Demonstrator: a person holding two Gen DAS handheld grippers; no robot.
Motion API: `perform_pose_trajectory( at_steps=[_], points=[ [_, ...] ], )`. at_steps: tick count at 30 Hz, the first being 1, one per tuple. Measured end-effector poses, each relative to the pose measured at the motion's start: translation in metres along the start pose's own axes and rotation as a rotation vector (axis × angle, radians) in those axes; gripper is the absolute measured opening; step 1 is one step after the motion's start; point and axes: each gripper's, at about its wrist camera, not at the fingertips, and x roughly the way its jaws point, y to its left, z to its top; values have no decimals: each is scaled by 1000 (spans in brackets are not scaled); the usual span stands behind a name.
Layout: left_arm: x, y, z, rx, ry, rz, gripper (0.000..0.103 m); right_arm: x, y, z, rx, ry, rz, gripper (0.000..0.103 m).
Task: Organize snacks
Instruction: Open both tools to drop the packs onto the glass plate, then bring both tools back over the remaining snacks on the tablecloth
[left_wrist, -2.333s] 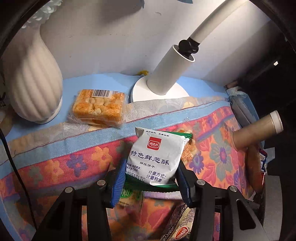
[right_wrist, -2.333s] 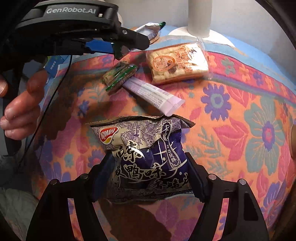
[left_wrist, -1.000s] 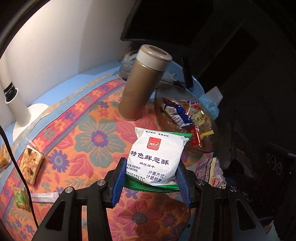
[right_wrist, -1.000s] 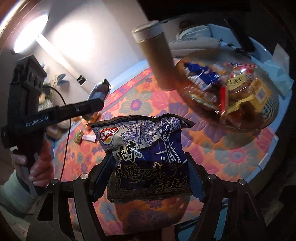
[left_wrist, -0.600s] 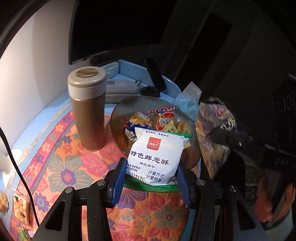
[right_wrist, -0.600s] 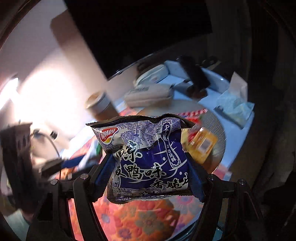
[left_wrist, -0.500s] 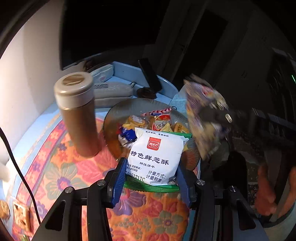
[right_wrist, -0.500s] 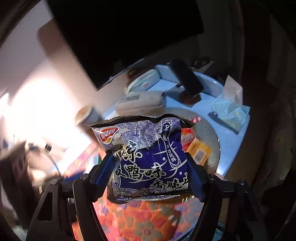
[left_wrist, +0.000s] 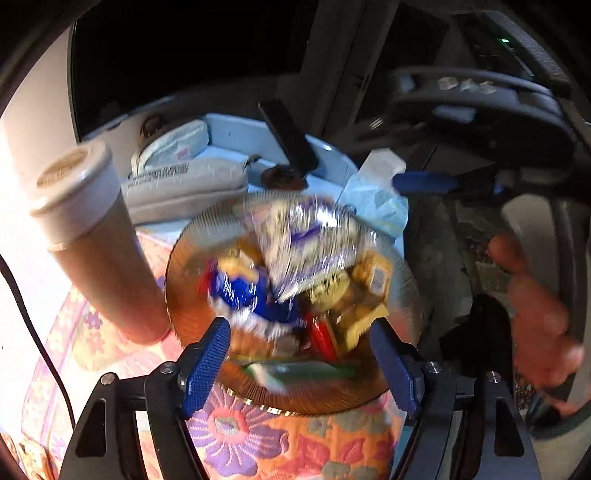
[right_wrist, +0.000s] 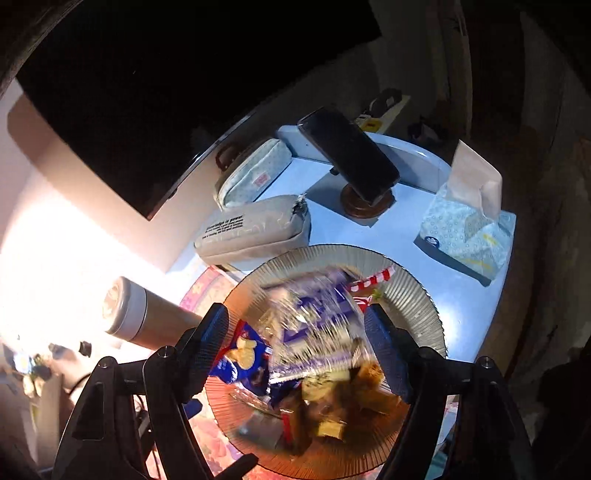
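Both jaws stand wide and empty over the ribbed glass bowl (right_wrist: 413, 291): the left hand-held gripper (left_wrist: 301, 363), just opening, has its green-edged biscuit packet (left_wrist: 295, 371) blurred at the near rim, the right hand-held gripper (right_wrist: 299, 349) its blue-white crisp bag (right_wrist: 314, 325) on the heap

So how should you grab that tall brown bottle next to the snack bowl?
Grip the brown bottle around its round body, below the pale lid, coming from the side away from the ribbed bowl. It stands upright close beside the bowl, so that side looks freer.
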Motion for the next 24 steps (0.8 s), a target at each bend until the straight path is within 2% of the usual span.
perform_pose_trajectory(
  at_steps=[7, 13, 17, 24],
  points=[
    [-14, 27, -28, -88, 46, -8, 76, -7, -17, -19, 38, 22, 13, 76],
    [-45, 52, -53, -156, 39, 34, 76, -13, -12, -36, 27, 40, 15, 76],
    [-70, 76, -82, -224, 45, 77, 76, -23, 7, -45, -31, 38, 28, 76],
    [-121, 133, -150, -454, 73, 165, 76, -36, 63, -65, -207, 49, 86, 76]
  ],
)
